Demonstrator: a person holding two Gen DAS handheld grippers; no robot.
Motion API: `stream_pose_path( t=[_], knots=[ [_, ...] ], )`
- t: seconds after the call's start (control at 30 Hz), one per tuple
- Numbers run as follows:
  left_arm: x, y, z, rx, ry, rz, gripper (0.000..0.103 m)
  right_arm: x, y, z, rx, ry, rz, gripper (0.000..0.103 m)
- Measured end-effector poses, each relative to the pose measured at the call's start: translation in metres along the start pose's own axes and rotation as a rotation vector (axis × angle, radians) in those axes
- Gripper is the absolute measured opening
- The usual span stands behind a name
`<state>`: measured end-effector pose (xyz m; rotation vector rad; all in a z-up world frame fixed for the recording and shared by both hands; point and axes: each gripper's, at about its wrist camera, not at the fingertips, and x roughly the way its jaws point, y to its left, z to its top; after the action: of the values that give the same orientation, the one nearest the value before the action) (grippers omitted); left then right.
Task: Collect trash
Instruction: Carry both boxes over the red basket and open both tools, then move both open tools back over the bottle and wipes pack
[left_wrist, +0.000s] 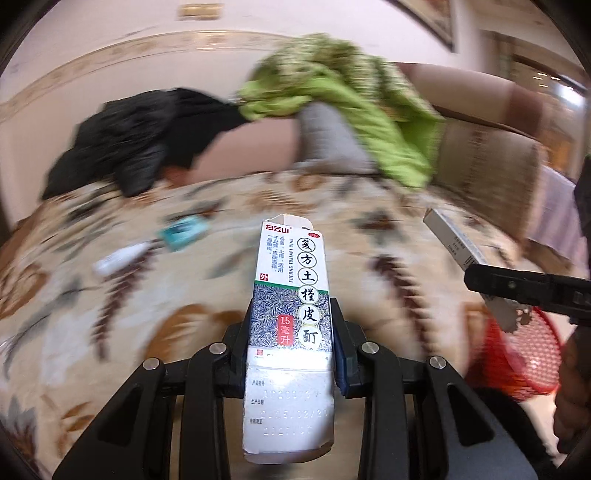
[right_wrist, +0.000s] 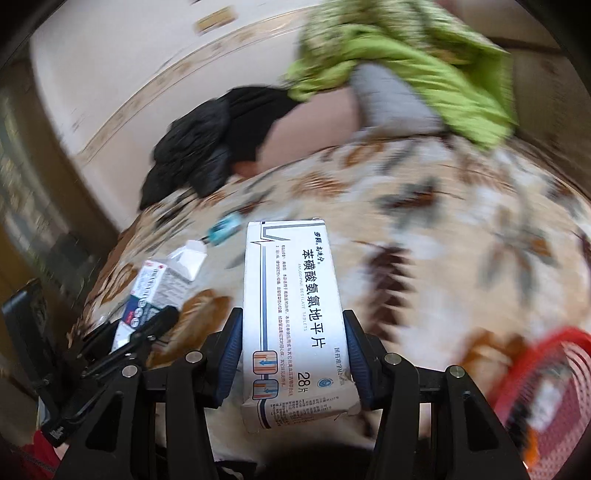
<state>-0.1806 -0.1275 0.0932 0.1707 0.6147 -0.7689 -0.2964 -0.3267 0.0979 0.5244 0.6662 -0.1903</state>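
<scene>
My left gripper (left_wrist: 291, 328) is shut on a tall white, green and blue medicine box (left_wrist: 291, 280) and holds it above a floral bedspread (left_wrist: 110, 295). My right gripper (right_wrist: 293, 347) is shut on a white tablet box (right_wrist: 295, 295) with blue lettering. In the left wrist view the right gripper (left_wrist: 517, 284) and its box (left_wrist: 450, 240) show at the right. In the right wrist view the left gripper (right_wrist: 140, 325) and its box (right_wrist: 166, 280) show at lower left. A red mesh basket (left_wrist: 524, 354) lies at the right; it also shows in the right wrist view (right_wrist: 554, 387). A small teal box (left_wrist: 183, 230) and a white tube (left_wrist: 118, 258) lie on the bedspread.
A black garment (left_wrist: 140, 140) and a green garment (left_wrist: 351, 103) over a grey pillow (left_wrist: 328, 136) lie at the far side of the bed by the wall. The teal box also shows in the right wrist view (right_wrist: 223, 230).
</scene>
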Motion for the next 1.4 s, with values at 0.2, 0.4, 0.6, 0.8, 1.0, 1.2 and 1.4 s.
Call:
stream_pose_path(
  t=[0.2,0.4,0.6,0.8,1.0,1.2,1.4],
  knots=[
    [0.007,-0.103,0.015,0.109,0.073,-0.282,0.032,-0.082,-0.095,-0.015,0.202,-0.078,-0.165,0.056],
    [0.021,-0.2,0.016,0.199,0.181,-0.505,0.032,-0.129,-0.162,-0.039,0.375,-0.119,-0.24,0.058],
    [0.046,-0.25,0.01,0.233,0.296,-0.568,0.055,-0.135,-0.194,-0.052,0.469,-0.102,-0.257,0.069],
    [0.039,-0.216,0.018,0.164,0.267,-0.527,0.055,-0.134,-0.184,-0.039,0.421,-0.13,-0.218,0.069],
    [0.03,-0.139,0.033,0.068,0.193,-0.395,0.061,-0.098,-0.139,-0.012,0.32,-0.099,-0.108,0.069],
    [0.017,-0.031,0.04,-0.016,0.114,-0.187,0.062,-0.043,-0.063,0.012,0.165,-0.022,0.023,0.069],
    [0.009,0.096,0.039,-0.13,0.079,0.034,0.062,0.008,0.008,0.024,0.028,0.051,0.117,0.069]
  ],
)
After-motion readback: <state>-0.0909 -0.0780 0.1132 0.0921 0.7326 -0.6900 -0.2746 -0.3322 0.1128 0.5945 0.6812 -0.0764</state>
